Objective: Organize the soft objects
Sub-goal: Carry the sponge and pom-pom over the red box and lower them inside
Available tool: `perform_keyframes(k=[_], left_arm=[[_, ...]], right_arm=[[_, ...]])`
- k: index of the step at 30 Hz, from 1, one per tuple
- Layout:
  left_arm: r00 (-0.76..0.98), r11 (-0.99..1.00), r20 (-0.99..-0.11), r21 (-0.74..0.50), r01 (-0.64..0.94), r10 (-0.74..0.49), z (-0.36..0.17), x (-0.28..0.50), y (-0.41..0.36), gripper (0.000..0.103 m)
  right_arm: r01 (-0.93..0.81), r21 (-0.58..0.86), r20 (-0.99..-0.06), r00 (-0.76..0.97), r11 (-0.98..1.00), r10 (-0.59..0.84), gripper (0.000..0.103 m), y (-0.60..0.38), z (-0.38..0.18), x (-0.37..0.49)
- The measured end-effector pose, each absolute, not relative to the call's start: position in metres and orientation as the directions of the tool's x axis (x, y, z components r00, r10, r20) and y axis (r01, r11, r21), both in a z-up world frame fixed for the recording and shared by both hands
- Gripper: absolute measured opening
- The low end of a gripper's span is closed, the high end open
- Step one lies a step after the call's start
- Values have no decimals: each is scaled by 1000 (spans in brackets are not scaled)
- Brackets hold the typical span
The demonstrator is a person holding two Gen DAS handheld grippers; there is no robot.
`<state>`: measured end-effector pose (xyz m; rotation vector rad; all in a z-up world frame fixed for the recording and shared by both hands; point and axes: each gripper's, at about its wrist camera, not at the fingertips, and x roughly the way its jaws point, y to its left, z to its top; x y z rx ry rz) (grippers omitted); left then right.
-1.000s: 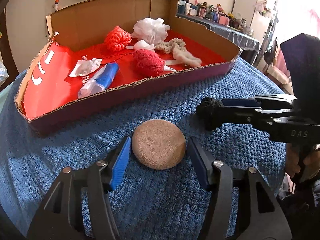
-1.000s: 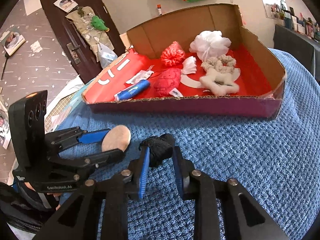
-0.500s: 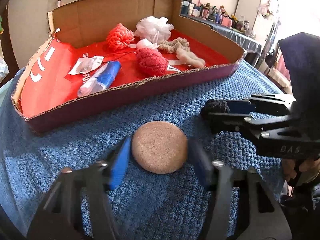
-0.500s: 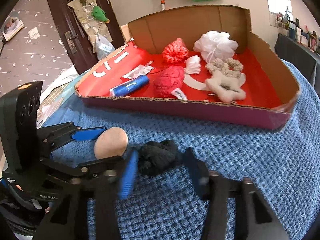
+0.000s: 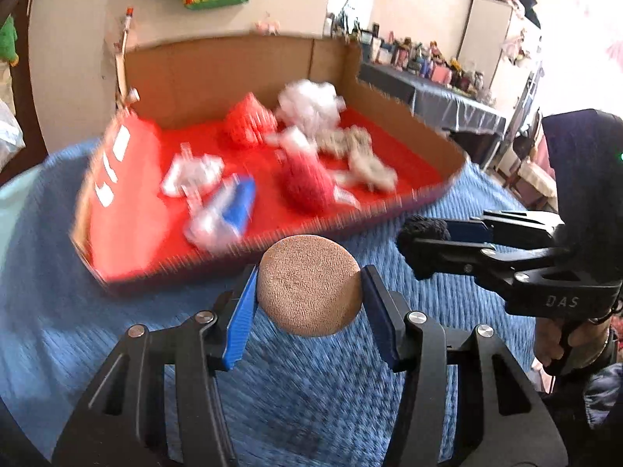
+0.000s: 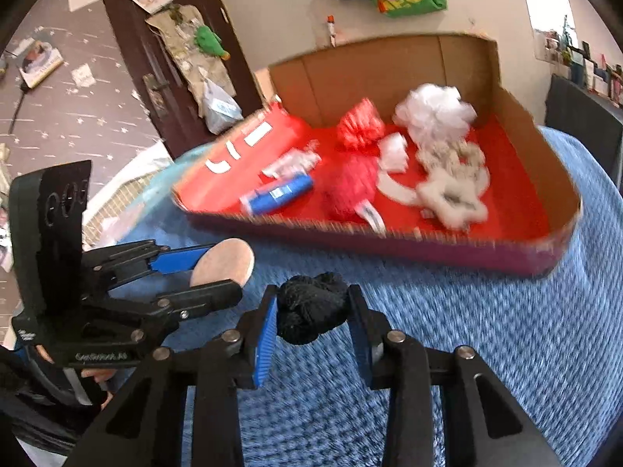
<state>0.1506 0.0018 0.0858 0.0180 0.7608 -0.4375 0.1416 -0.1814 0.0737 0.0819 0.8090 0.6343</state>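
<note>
A round tan pad (image 5: pixel 307 295) is pinched between the blue pads of my left gripper (image 5: pixel 308 276) and hangs a little above the blue towel (image 5: pixel 311 397). In the right wrist view the same pad (image 6: pixel 227 257) shows edge-on in the left gripper (image 6: pixel 222 270). My right gripper (image 6: pixel 313 299) is shut on a black fuzzy bundle (image 6: pixel 311 313), just right of the left gripper; the bundle (image 5: pixel 422 229) also shows in the left wrist view. Beyond both stands the cardboard box (image 5: pixel 241 74) with a red floor.
The box holds a dark red knitted ball (image 5: pixel 307 181), a white mesh pouf (image 5: pixel 309 105), an orange-red pouf (image 5: pixel 249 120), beige scrunchies (image 5: pixel 362 155), a blue-and-white tube (image 5: pixel 229 210) and a clear packet (image 5: pixel 190 171). A hand (image 5: pixel 572 342) holds the right gripper's handle.
The left gripper has closed on the tan pad and lifted it off the towel. The right gripper's jaws opened wider, then took the black bundle deeper between the pads.
</note>
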Motion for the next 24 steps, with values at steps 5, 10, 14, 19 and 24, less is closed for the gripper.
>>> perform_keyframes(k=[5, 10, 14, 19, 24], left_arm=[[663, 922, -664, -108, 373, -345, 117, 187, 15, 50], [625, 925, -711, -94, 369, -322, 127, 242, 22, 50], [597, 930, -749, -69, 362, -288, 122, 276, 20, 50], [559, 933, -789, -52, 355, -257, 112, 314, 19, 50], [515, 938, -827, -41, 345, -225, 100, 344, 16, 50]], right_arm=[[-532, 283, -602, 549, 798, 580, 37, -177, 112, 161], [-560, 267, -582, 555, 785, 594, 37, -168, 139, 191], [-570, 259, -587, 548, 780, 595, 37, -160, 151, 217], [-565, 260, -612, 531, 783, 586, 37, -152, 154, 245], [-560, 260, -647, 503, 787, 573, 37, -145, 147, 268]])
